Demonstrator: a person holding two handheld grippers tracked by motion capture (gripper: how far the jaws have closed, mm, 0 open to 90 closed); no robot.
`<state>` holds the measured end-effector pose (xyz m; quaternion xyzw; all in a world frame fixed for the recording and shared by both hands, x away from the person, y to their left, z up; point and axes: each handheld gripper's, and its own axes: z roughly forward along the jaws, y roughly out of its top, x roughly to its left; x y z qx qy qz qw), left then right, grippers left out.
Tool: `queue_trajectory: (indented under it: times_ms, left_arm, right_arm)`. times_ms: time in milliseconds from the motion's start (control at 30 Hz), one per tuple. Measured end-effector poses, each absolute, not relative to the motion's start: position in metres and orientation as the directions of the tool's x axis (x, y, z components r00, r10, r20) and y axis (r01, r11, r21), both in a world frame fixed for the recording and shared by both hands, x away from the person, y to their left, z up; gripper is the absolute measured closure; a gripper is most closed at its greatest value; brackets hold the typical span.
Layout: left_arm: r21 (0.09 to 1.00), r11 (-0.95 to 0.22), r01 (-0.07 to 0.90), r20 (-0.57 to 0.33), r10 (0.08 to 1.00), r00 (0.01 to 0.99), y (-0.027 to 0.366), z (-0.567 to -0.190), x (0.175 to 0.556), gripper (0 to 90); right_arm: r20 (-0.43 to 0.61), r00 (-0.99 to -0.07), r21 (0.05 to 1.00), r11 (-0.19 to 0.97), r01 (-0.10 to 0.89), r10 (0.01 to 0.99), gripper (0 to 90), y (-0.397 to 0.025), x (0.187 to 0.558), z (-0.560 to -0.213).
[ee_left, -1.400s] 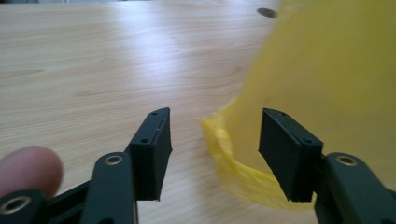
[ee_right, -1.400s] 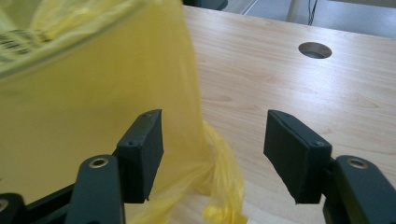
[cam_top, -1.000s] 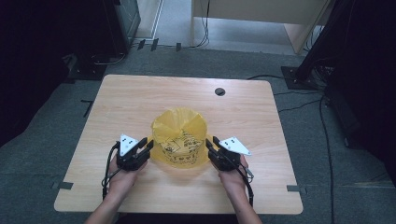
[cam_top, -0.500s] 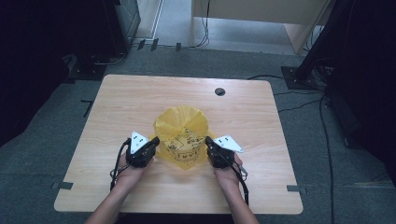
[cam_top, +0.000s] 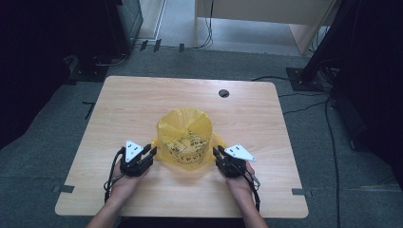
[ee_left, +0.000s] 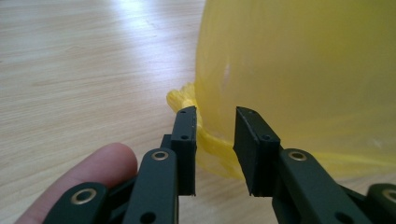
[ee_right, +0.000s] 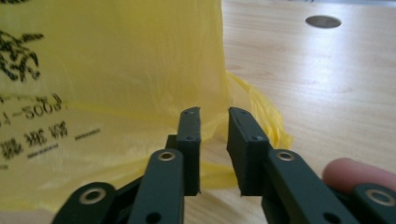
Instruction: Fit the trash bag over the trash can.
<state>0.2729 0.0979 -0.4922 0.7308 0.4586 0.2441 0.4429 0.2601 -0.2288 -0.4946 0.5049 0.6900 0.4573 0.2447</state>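
A yellow plastic bag (cam_top: 185, 137) with black print stands puffed up in the middle of the wooden table (cam_top: 138, 99). My left gripper (cam_top: 151, 150) rests on the table at the bag's lower left edge. In the left gripper view the left gripper (ee_left: 215, 112) is open, and a twisted strand of the bag (ee_left: 303, 70) runs loosely between its jaws. My right gripper (cam_top: 216, 152) sits at the bag's lower right edge. Seen from its own camera, the right gripper (ee_right: 214, 112) has a narrow gap, with crumpled plastic of the bag (ee_right: 116, 70) just behind it.
A round cable hole (cam_top: 224, 93) lies in the table beyond the bag, and the right gripper view has that cable hole (ee_right: 323, 21) at top right. Dark furniture, cables and a wooden desk stand on the floor past the far edge. A cable trails from each gripper.
Both grippers closed in on the bag's base half a second ago and have since eased back a little toward me. The bag's top has drawn up taller and narrower.
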Motion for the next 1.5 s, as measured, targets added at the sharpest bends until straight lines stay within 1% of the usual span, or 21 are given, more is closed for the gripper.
queue_trajectory:
  times_ms: [100,167,267,433,500,567,600,667,767,833,900,933,967,1033,1100,1133,1167,1200,1333,1433,1500]
  left_arm:
    - [0.879,-0.189,0.438,-0.046,0.88,0.472,0.094,-0.491,0.266,63.6]
    - [0.882,-0.215,0.419,-0.022,0.87,0.493,0.091,-0.491,0.259,60.7]
    - [0.881,-0.27,0.388,0.035,0.855,0.517,0.088,-0.492,0.25,59.2]
    - [0.879,-0.277,0.388,0.027,0.842,0.539,0.088,-0.495,0.247,57.3]
    - [0.878,-0.282,0.386,0.028,0.836,0.548,0.086,-0.496,0.247,54.0]
    - [0.878,-0.288,0.382,0.024,0.824,0.566,0.084,-0.497,0.248,49.2]
    - [0.877,-0.289,0.384,0.014,0.814,0.581,0.083,-0.498,0.249,46.3]
    - [0.869,-0.308,0.387,0.016,0.799,0.6,0.08,-0.501,0.253,40.7]
    - [0.843,-0.347,0.41,0.008,0.771,0.637,0.074,-0.507,0.26,37.0]
    - [0.834,-0.368,0.411,0.021,0.765,0.643,0.071,-0.511,0.264,39.1]
    - [0.836,-0.37,0.405,0.026,0.764,0.645,0.069,-0.512,0.266,46.3]
    - [0.837,-0.374,0.4,0.038,0.768,0.639,0.069,-0.513,0.266,56.8]
    - [0.836,-0.374,0.402,0.039,0.771,0.635,0.069,-0.512,0.267,62.4]
    - [0.843,-0.361,0.4,0.024,0.767,0.641,0.071,-0.512,0.268,73.5]
    - [0.845,-0.364,0.392,0.028,0.762,0.647,0.072,-0.511,0.267,82.2]
    - [0.845,-0.362,0.393,0.028,0.765,0.643,0.073,-0.511,0.267,85.3]
    - [0.845,-0.358,0.397,0.024,0.768,0.64,0.074,-0.51,0.268,88.6]
    - [0.844,-0.356,0.402,0.02,0.769,0.639,0.076,-0.51,0.268,90.0]
    - [0.846,-0.349,0.403,0.008,0.764,0.645,0.081,-0.506,0.265,89.0]
    - [0.853,-0.36,0.378,0.039,0.766,0.642,0.087,-0.503,0.259,84.3]
    - [0.854,-0.382,0.353,0.079,0.765,0.639,0.09,-0.501,0.255,77.5]
  right_arm:
    - [0.148,-0.373,0.875,0.055,0.482,0.916,68.0,-0.231,0.258,-0.496]
    - [0.122,-0.384,0.877,0.082,0.474,0.915,64.6,-0.228,0.254,-0.495]
    - [0.085,-0.403,0.882,0.12,0.457,0.911,61.1,-0.228,0.248,-0.491]
    - [0.087,-0.439,0.881,0.136,0.452,0.894,56.1,-0.235,0.242,-0.493]
    - [0.074,-0.462,0.883,0.158,0.443,0.884,50.6,-0.233,0.241,-0.495]
    - [0.051,-0.469,0.894,0.169,0.415,0.882,38.6,-0.229,0.24,-0.496]
    - [0.048,-0.467,0.898,0.166,0.408,0.883,36.2,-0.226,0.24,-0.497]
    - [0.081,-0.488,0.897,0.15,0.415,0.869,31.5,-0.224,0.244,-0.498]
    - [0.097,-0.533,0.873,0.186,0.452,0.841,29.6,-0.217,0.252,-0.504]
    - [0.081,-0.554,0.86,0.223,0.459,0.828,31.2,-0.212,0.254,-0.508]
    - [0.061,-0.567,0.854,0.251,0.455,0.821,35.6,-0.207,0.256,-0.51]
    - [0.051,-0.576,0.852,0.266,0.452,0.816,40.9,-0.205,0.256,-0.511]
    - [0.041,-0.578,0.849,0.277,0.45,0.815,45.5,-0.204,0.257,-0.511]
    - [0.023,-0.565,0.843,0.288,0.454,0.825,64.4,-0.204,0.258,-0.512]
    - [0.024,-0.552,0.837,0.285,0.467,0.834,80.0,-0.206,0.261,-0.513]
    - [0.028,-0.546,0.836,0.28,0.473,0.837,86.2,-0.208,0.262,-0.514]
    - [0.036,-0.543,0.832,0.276,0.482,0.839,89.8,-0.209,0.262,-0.514]
    - [0.035,-0.545,0.832,0.278,0.481,0.838,90.0,-0.209,0.262,-0.514]
    - [0.01,-0.542,0.83,0.295,0.473,0.84,90.0,-0.21,0.261,-0.513]
    - [0.005,-0.529,0.831,0.29,0.474,0.849,90.0,-0.212,0.262,-0.513]
    - [0.016,-0.519,0.829,0.279,0.485,0.855,90.0,-0.213,0.263,-0.513]
